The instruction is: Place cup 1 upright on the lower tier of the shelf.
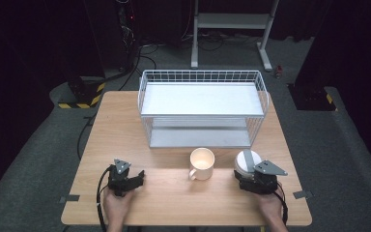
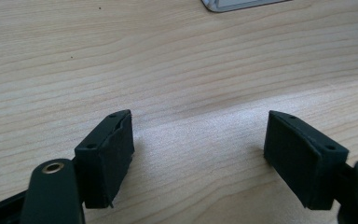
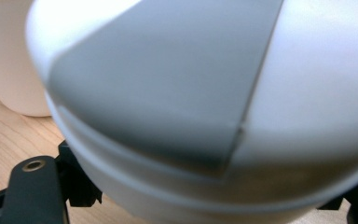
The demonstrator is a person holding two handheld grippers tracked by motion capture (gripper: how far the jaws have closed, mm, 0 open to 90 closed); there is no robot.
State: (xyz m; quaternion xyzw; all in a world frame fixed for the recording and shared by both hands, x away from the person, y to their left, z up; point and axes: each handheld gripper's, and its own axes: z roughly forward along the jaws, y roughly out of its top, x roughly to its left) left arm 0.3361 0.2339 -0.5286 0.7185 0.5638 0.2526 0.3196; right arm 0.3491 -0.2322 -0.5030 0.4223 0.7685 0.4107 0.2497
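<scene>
The right hand-held gripper [image 1: 249,170] had its black jaws on either side of the round white-and-grey lidded bowl [image 1: 245,161], which sat on the wooden table [image 1: 169,193] directly ahead of it; whether the pads pressed its sides I could not tell. The white ceramic mug [image 1: 202,164] stood just to that gripper's left, handle toward the person, and the white wire two-tier rack [image 1: 202,108] lay further ahead. The left hand-held gripper [image 2: 199,154] was well apart to the left, jaws spread over bare wood.

Mug [image 1: 202,164] and wire rack [image 1: 201,108] block centre; table [image 1: 121,130] left free.
</scene>
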